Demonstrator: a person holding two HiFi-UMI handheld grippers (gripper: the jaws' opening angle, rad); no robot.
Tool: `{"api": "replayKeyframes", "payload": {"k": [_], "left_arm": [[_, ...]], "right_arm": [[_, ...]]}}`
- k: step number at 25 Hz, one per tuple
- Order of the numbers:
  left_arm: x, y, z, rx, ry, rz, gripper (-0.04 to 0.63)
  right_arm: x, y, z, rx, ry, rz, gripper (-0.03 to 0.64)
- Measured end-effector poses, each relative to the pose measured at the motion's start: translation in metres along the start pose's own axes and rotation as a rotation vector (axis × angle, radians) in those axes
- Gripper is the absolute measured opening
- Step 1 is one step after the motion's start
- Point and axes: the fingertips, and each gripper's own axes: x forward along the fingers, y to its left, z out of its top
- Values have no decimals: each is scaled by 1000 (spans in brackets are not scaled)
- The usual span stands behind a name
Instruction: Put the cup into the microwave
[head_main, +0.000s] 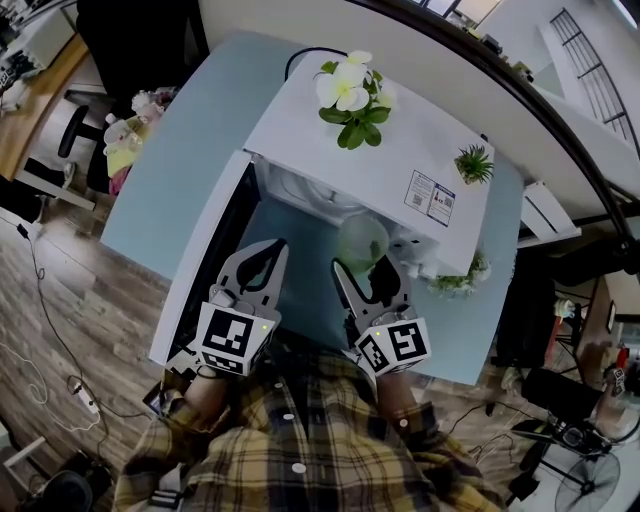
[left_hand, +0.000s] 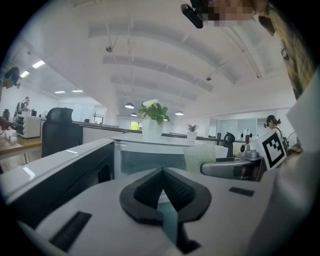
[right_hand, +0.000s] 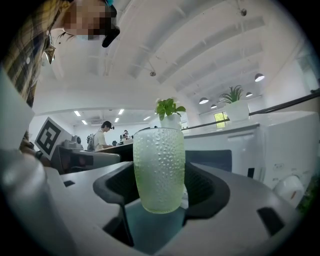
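A pale green dimpled cup stands upright between the jaws of my right gripper, which is shut on its lower part. The cup hangs just in front of the white microwave, whose door is swung open to the left. My left gripper is shut with nothing in it, beside the open door. From the left gripper view the cup shows to the right, before the microwave.
On the microwave top stand a white-flowered pot plant and a small green plant. Another small plant and a white object sit at the microwave's right. The light blue table ends near me; chairs stand beyond.
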Motion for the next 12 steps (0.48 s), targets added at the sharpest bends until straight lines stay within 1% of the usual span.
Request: {"api": "replayKeyframes", "payload": {"k": [12], "left_arm": [[3, -9, -22, -18, 50, -16, -8]], "right_arm": [[4, -5, -24, 14, 20, -2, 314]]}}
